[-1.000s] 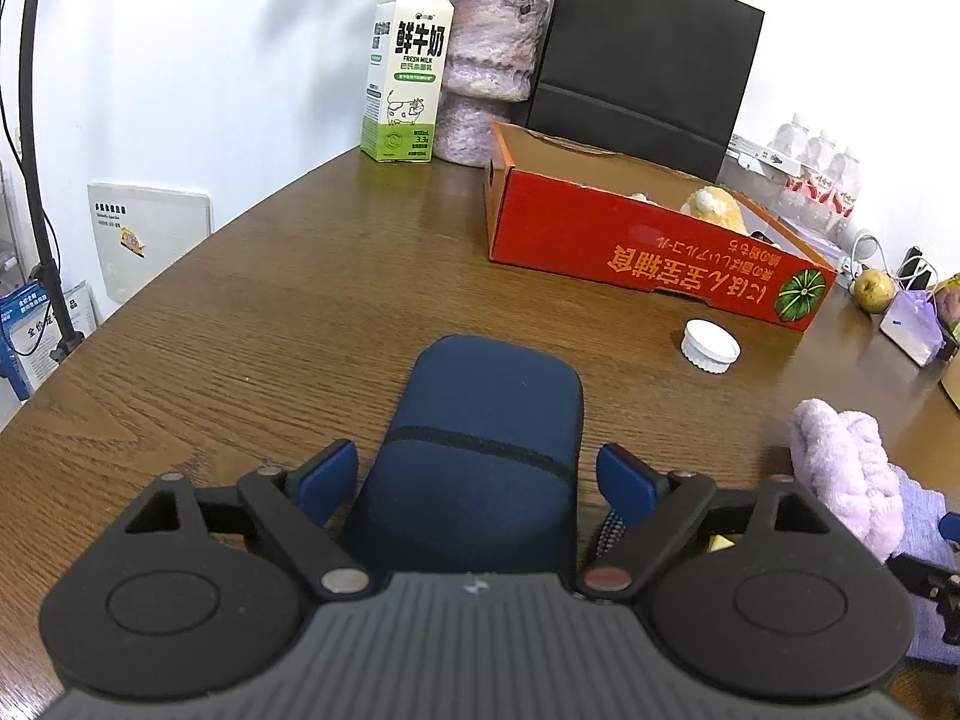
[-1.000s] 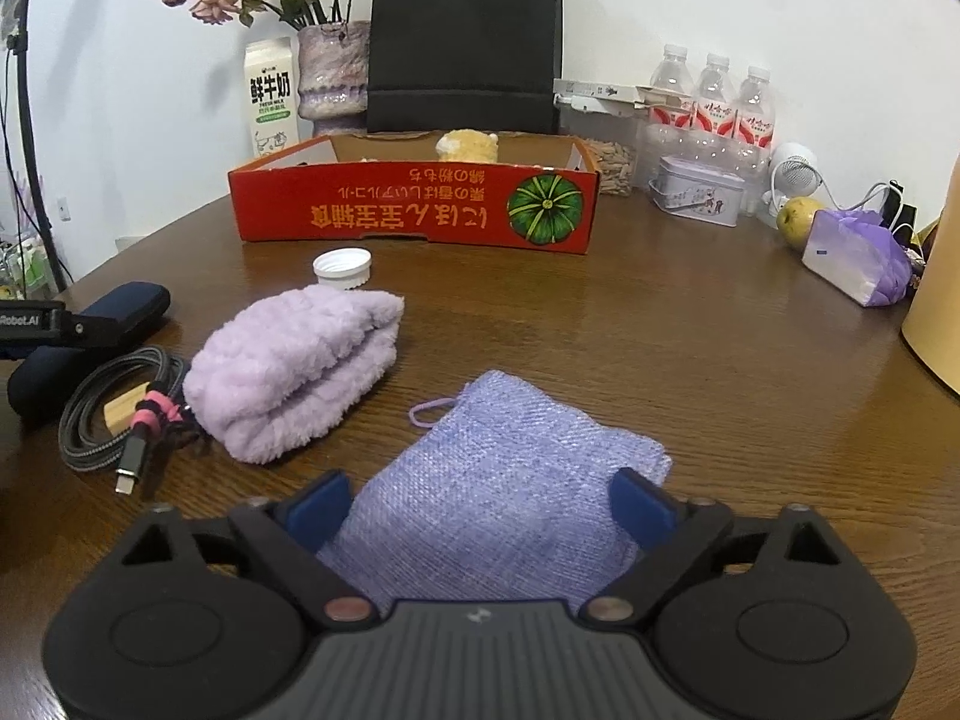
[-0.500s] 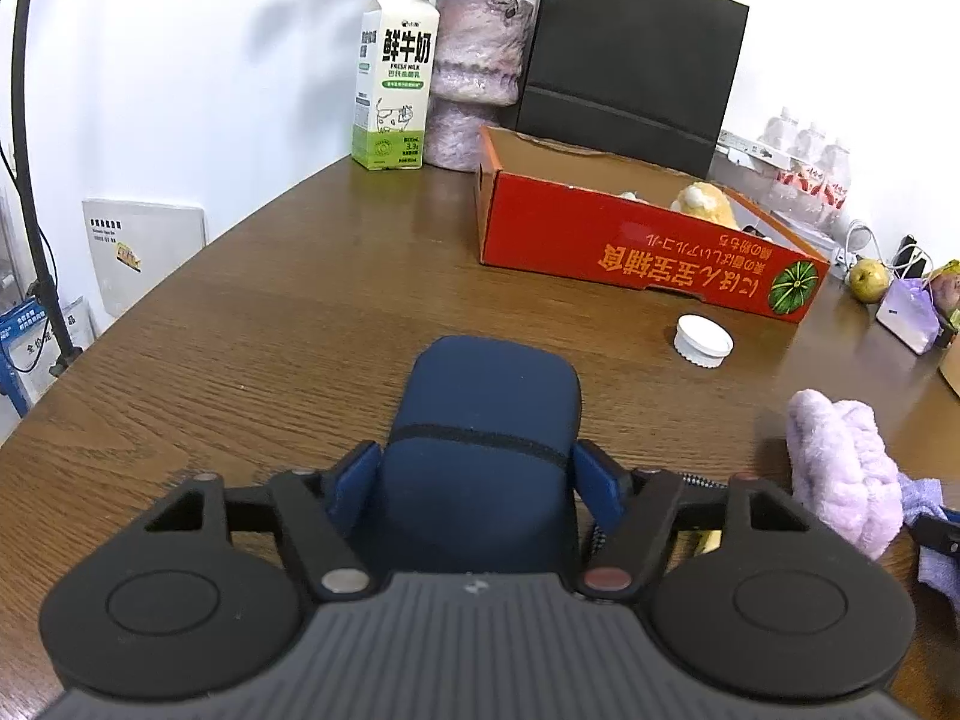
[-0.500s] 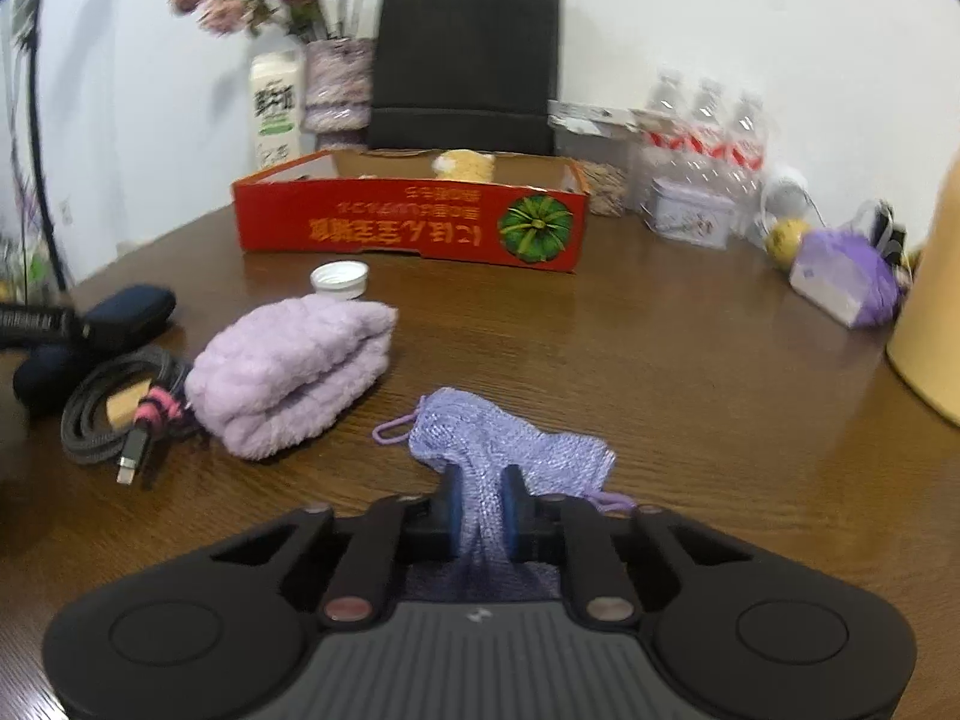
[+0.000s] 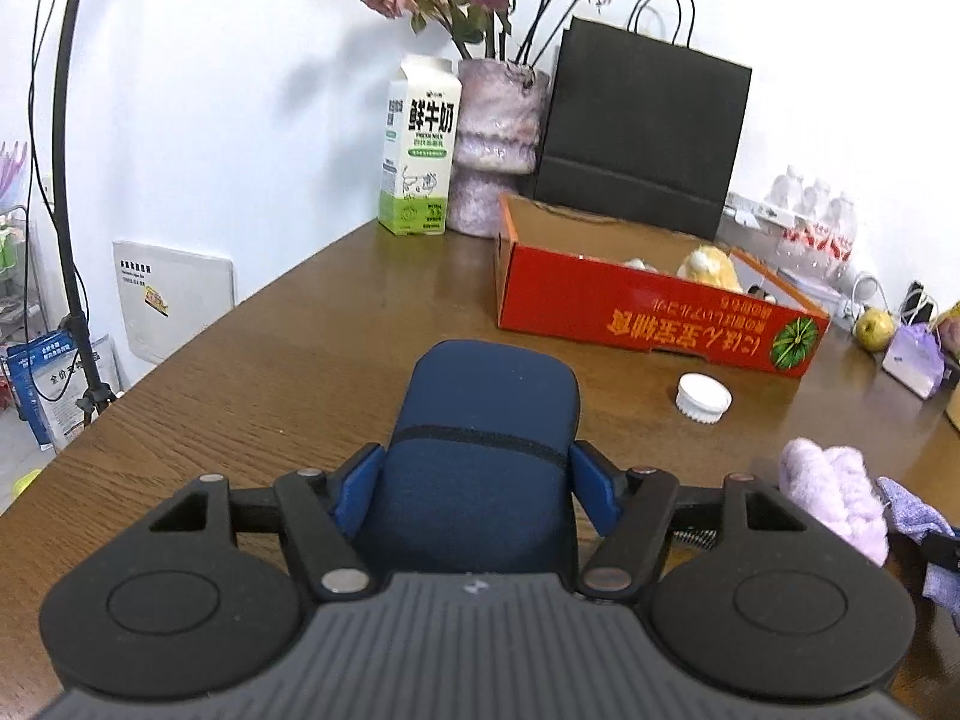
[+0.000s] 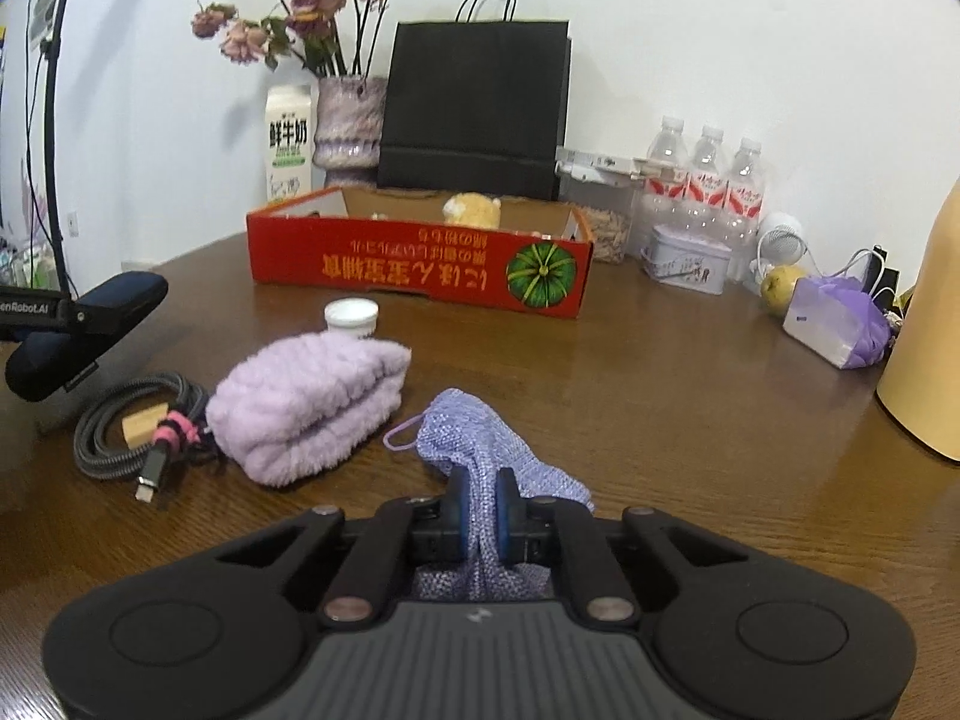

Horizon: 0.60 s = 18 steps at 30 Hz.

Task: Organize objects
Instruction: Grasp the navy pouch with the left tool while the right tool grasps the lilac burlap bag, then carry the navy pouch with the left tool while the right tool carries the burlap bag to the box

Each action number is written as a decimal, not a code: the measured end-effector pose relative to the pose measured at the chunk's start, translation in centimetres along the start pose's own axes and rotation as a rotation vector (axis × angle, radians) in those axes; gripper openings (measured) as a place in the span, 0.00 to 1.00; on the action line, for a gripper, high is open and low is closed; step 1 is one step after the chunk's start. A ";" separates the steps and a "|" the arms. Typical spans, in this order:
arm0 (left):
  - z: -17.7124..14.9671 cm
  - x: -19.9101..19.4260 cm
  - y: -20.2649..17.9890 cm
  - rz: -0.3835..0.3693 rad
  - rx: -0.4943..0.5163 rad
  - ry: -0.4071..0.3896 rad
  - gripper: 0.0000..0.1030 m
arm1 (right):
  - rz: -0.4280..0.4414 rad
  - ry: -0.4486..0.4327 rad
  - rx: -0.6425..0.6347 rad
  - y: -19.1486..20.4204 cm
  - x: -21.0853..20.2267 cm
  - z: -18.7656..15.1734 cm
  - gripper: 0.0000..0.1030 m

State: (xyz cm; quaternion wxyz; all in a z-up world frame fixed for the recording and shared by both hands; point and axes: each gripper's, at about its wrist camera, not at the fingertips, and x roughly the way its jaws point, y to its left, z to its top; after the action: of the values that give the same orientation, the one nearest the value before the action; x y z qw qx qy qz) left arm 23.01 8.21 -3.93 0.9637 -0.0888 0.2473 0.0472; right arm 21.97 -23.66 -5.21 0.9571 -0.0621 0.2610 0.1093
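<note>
My left gripper [image 5: 477,489] is shut on a dark blue case [image 5: 489,420] and holds it tilted up off the wooden table [image 5: 288,372]; the case also shows at the left of the right wrist view [image 6: 84,324]. My right gripper [image 6: 483,510] is shut on a lavender knit pouch [image 6: 480,450], bunched between the blue pads and lifted at the near end. A red cardboard box [image 6: 420,267] with a yellow plush toy [image 6: 471,210] inside stands at the back. A folded lilac towel [image 6: 312,405], a coiled cable [image 6: 141,435] and a white cap [image 6: 352,316] lie on the table.
A milk carton [image 5: 420,147], a vase of dried roses [image 5: 495,144] and a black paper bag [image 5: 642,132] stand behind the box. Water bottles [image 6: 708,180], a tin [image 6: 687,258], a pear [image 6: 780,288], a purple bag [image 6: 840,327] and a tan container [image 6: 927,348] stand at the right.
Both grippers have closed: the left on the blue case, the right on the pouch. Both objects have been lifted and the views have tilted upward.
</note>
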 end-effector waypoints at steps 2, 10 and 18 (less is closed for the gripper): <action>0.2 -0.5 -0.2 -0.008 -0.001 -0.006 0.66 | 0.002 -0.013 0.007 0.0 -0.1 0.1 0.07; 1.0 -1.2 -2.0 -0.071 0.009 -0.009 0.66 | 0.011 -0.060 0.016 0.3 -0.5 1.4 0.07; 2.2 -1.5 -4.0 -0.088 0.028 -0.034 0.66 | 0.023 -0.112 0.007 0.8 -0.4 3.6 0.07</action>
State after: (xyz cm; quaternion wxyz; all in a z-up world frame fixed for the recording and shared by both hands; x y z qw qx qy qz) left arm 23.30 4.63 -0.70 0.9701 -0.0852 0.2274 0.0030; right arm 23.22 -22.33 -1.94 0.9691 -0.0494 0.2083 0.1227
